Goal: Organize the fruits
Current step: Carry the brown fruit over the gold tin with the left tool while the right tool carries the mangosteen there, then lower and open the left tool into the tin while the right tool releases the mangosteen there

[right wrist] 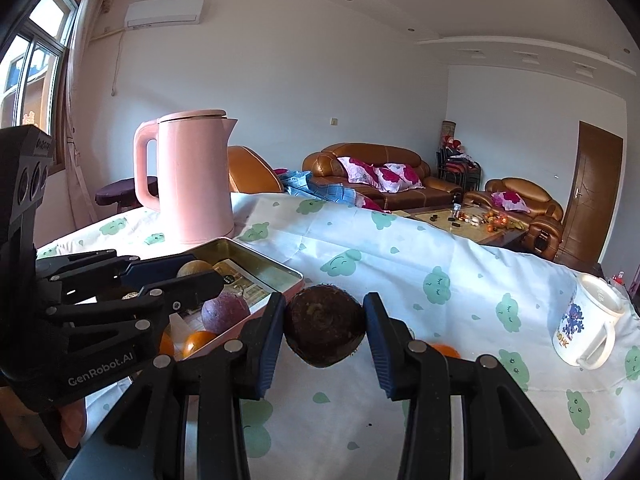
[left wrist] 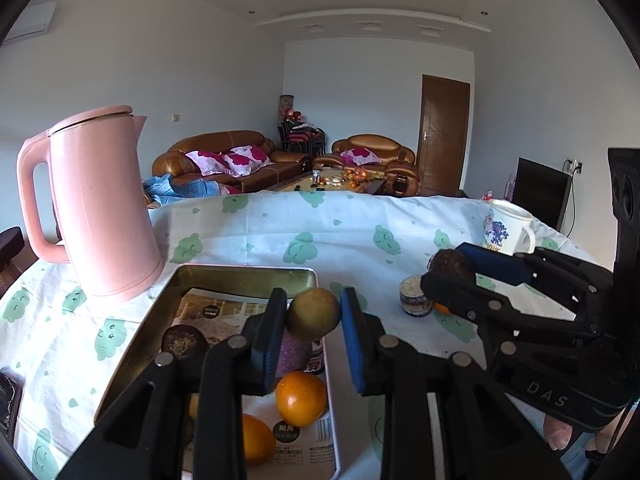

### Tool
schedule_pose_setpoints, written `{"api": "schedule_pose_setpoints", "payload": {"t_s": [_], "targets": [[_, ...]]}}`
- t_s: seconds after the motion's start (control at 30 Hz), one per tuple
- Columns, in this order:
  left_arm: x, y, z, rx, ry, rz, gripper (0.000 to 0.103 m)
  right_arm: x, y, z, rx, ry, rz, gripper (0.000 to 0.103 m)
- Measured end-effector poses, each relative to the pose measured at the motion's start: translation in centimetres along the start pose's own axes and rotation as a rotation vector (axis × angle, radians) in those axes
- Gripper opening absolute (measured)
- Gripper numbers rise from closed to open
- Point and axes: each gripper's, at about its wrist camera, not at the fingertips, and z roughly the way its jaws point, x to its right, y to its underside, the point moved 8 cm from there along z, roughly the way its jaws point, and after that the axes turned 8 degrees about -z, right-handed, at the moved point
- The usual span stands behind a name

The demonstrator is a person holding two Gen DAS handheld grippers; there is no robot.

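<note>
Behind the table we see a living room with brown leather sofas [left wrist: 228, 156], a dark wooden door [left wrist: 442, 132] at the right of the left wrist frame, and white walls. We work on a table draped in a white cloth printed with green clouds [left wrist: 360, 224], which fills the middle of both frames. At the left of the left wrist frame stands a pink kettle [left wrist: 96, 204], upright, just behind the far corner of a shallow metal tin [left wrist: 224, 276] lined with printed paper. Our left gripper [left wrist: 313, 314] pinches a yellow-green round fruit [left wrist: 313, 314] between its blue pads, held above the right edge of the tin. Lower in the frame, inside the tin, we see an orange [left wrist: 301, 398], a second orange [left wrist: 258, 438] partly hidden by the finger, a purple fruit [left wrist: 292, 354] and a dark round fruit [left wrist: 184, 342]. In the right wrist frame, our right gripper [right wrist: 325, 332] clamps a dark brown round fruit [right wrist: 325, 332] at the centre, raised over the cloth just right of the tin. A white mug with a blue pattern [right wrist: 588, 326] stands tilted in that fisheye view at the right edge. In the left wrist frame a small jar [left wrist: 415, 300] sits on the cloth right of centre, beneath the right gripper, with a bit of another orange fruit [left wrist: 442, 308] touching its right side.
</note>
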Motion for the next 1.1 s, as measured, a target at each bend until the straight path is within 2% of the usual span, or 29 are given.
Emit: {"api": "schedule_pose_setpoints", "payload": {"t_s": [0.63, 1.1], "targets": [[-6.0, -0.6, -0.7, -0.005, -0.078, -0.074, 0.029, -3.7, -2.2, 1.5, -0.003, -0.068, -0.064, 0.042], [-9.8, 0.1, 0.1, -0.060, -0.125, -0.123, 0.029, -7.9, -2.4, 3.8, -0.034, -0.135, -0.114, 0.042]]}}
